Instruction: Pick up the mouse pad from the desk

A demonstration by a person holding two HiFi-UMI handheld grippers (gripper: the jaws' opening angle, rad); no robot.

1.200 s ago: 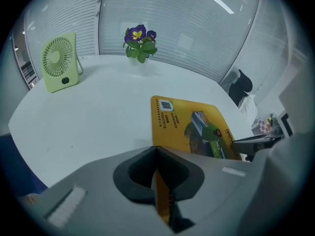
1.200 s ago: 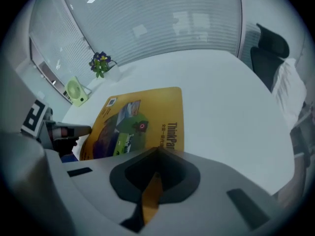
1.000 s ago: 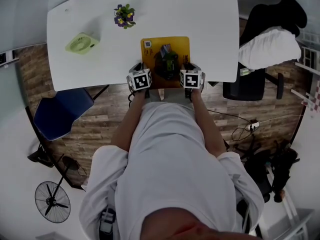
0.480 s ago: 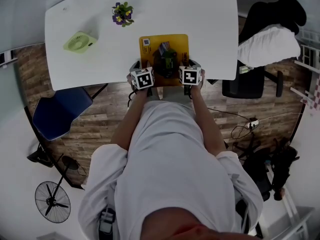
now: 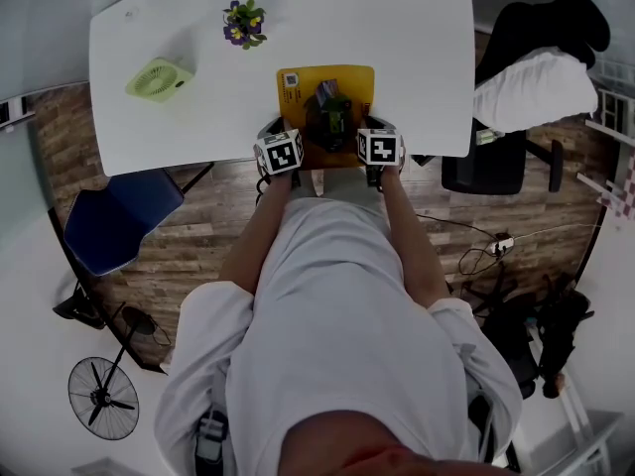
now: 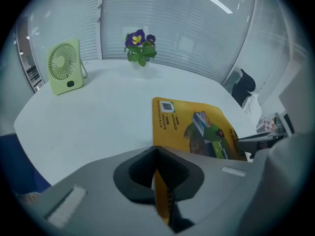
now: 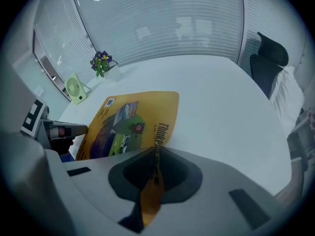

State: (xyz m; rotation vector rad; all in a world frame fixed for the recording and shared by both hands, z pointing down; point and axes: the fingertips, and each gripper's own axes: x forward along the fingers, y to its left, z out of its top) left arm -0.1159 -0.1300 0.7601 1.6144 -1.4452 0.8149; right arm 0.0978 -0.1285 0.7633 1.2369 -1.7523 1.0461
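Observation:
The yellow mouse pad (image 5: 325, 92) with a printed picture lies on the white desk (image 5: 179, 127), its near edge at the desk's front. My left gripper (image 5: 287, 139) is at the pad's near left corner and my right gripper (image 5: 370, 135) at its near right corner. In the left gripper view the mouse pad (image 6: 197, 127) runs edge-on into the left gripper (image 6: 160, 186); the jaws are closing and pinch it. In the right gripper view the mouse pad (image 7: 128, 122) curls up into the right gripper (image 7: 151, 181), whose closing jaws also clamp it.
A green desk fan (image 5: 157, 79) and a small pot of purple flowers (image 5: 245, 25) stand on the desk's far left. A blue chair (image 5: 119, 221) is left of me. A black chair with white cloth (image 5: 531, 92) is right.
Both hands stay at the pad's near edge. The grippers and the pad sit slightly higher in the head view than a second ago.

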